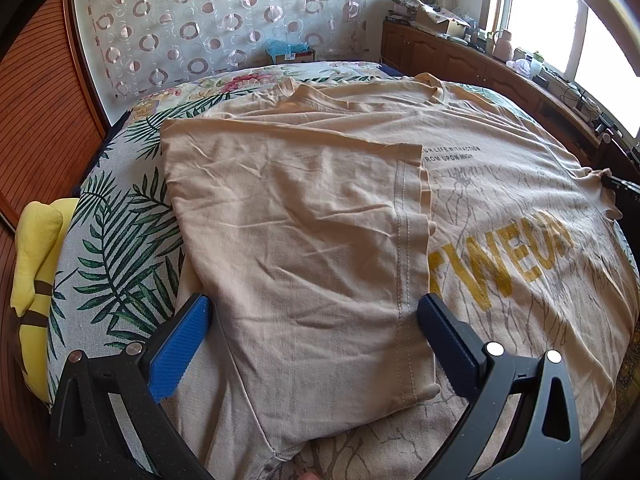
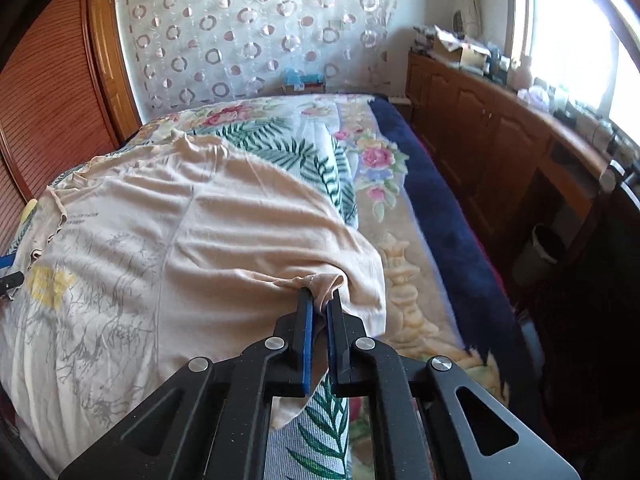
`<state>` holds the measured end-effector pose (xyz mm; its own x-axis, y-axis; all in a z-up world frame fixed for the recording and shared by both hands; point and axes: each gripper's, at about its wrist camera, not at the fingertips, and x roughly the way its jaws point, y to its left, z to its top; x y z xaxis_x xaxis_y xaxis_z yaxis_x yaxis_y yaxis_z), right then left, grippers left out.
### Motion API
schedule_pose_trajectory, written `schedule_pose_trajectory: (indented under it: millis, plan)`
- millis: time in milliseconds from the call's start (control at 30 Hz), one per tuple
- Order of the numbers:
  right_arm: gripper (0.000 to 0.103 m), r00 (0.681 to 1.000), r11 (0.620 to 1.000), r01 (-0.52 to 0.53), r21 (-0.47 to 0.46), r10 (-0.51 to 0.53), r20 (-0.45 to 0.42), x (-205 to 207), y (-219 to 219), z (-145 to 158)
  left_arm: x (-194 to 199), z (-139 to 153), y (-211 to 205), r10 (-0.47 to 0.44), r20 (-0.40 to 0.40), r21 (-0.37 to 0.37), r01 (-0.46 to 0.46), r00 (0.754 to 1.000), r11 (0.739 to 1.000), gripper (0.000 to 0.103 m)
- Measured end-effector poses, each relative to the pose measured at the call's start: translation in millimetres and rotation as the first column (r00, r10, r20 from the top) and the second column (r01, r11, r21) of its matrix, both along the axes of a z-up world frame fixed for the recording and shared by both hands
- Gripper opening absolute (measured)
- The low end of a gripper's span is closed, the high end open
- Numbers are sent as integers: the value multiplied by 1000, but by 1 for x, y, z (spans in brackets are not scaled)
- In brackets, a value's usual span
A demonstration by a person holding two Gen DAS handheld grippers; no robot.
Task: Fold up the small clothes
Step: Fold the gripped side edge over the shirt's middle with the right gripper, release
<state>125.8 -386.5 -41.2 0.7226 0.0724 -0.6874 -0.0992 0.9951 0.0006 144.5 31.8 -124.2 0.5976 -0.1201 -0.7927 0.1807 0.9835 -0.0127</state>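
A beige T-shirt (image 1: 500,184) with yellow lettering lies spread on the bed. Its left side is folded inward as a flap (image 1: 300,220) with a stitched hem. My left gripper (image 1: 314,312) stands open just above that flap, a blue-padded finger on either side and nothing pinched. In the right wrist view the shirt (image 2: 220,232) shows its right half. My right gripper (image 2: 320,296) is shut on a bunched bit of the shirt's right edge, which is lifted slightly off the bed. The same gripper's tip (image 1: 616,184) shows at the shirt's far right edge in the left wrist view.
The bed cover (image 1: 120,240) has a palm-leaf print, and a floral blanket with a navy border (image 2: 420,184) lies on the right. A yellow plush (image 1: 36,248) sits at the bed's left side. Wooden cabinets (image 2: 500,132) and a bin (image 2: 544,248) stand right of the bed.
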Motion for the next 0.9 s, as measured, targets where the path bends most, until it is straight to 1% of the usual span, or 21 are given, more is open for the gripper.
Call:
schedule_pose_trajectory:
  millis: [100,233,367,433,500,533,567,600,667,700,833,900]
  plan:
    - [6,998,1000,-23,-10,23,50,-4,13,14,0,0,0,0,0,0,0,1000,1000,103]
    - [6,988,994,-108,-16,109,108,-11,46,37,0,0,0,0,0,0,0,1000,1000,103]
    - [6,961,971,-236,-26,237,141,-18,99,53,0,0,0,0,0,-1,0,1000,1000,103]
    - [6,943,952,-305,-24,305,136,-22,128,55,0,0,0,0,0,-1,0,1000,1000,103]
    - [6,925,931,-365,0,363,115,-24,152,50,0,0,0,0,0,-1,0,1000,1000,103]
    - [10,916,920,-391,3,389,95,-25,164,45,0,0,0,0,0,-1,0,1000,1000,103]
    - [21,911,914,-405,-3,404,81,-26,171,40,0,0,0,0,0,-1,0,1000,1000,103]
    - [28,906,909,-417,-9,416,72,-28,177,36,0,0,0,0,0,-1,0,1000,1000,103]
    - [30,897,899,-437,-7,436,67,-26,180,33,0,0,0,0,0,-1,0,1000,1000,103]
    - [30,899,901,-435,-8,434,64,-26,178,32,0,0,0,0,0,-1,0,1000,1000,103]
    - [31,925,927,-374,-4,374,67,-23,153,32,0,0,0,0,0,-1,0,1000,1000,103]
    - [31,941,943,-334,-10,334,53,-19,145,29,0,0,0,0,0,-2,0,1000,1000,103]
